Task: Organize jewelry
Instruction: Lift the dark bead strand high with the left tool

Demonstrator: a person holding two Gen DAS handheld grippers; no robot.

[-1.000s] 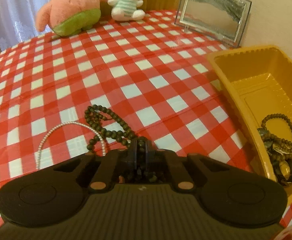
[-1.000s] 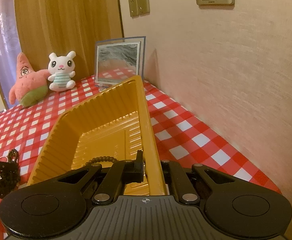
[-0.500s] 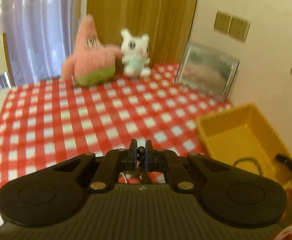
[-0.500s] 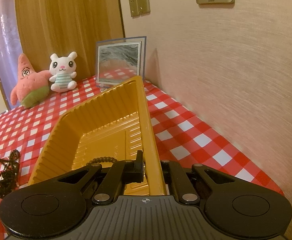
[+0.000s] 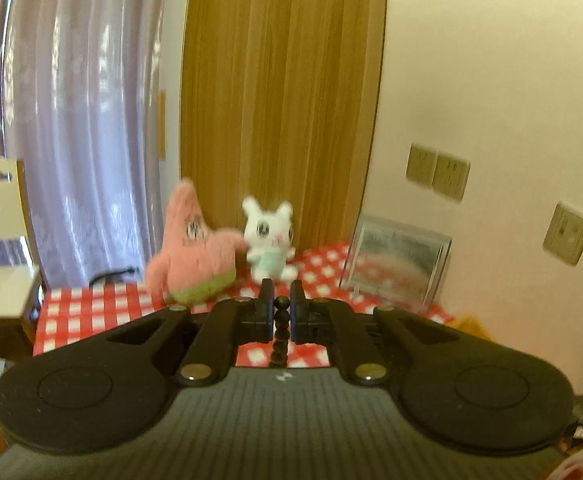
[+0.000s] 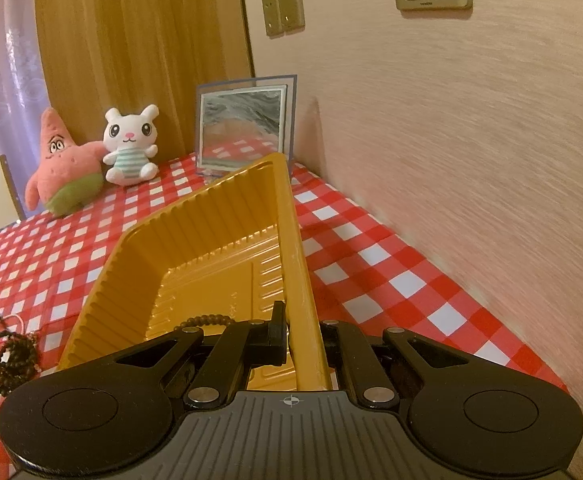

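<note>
My left hand-held gripper (image 5: pixel 280 312), clamped narrow on the dark bead necklace (image 5: pixel 280 330), had lifted it off the checkered tabletop (image 6: pixel 43 264), leaving it hanging ready for the yellow tray (image 6: pixel 139 264) that my right hand-held gripper (image 6: pixel 300 334) pinched by its rim.

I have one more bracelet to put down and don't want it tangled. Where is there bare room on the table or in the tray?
The far half of the yellow tray floor is bare; beads lie at its near end. The checked cloth between the tray and the plush toys is open, as is the strip along the wall. The near left is crowded with the dark bead necklace.
</note>
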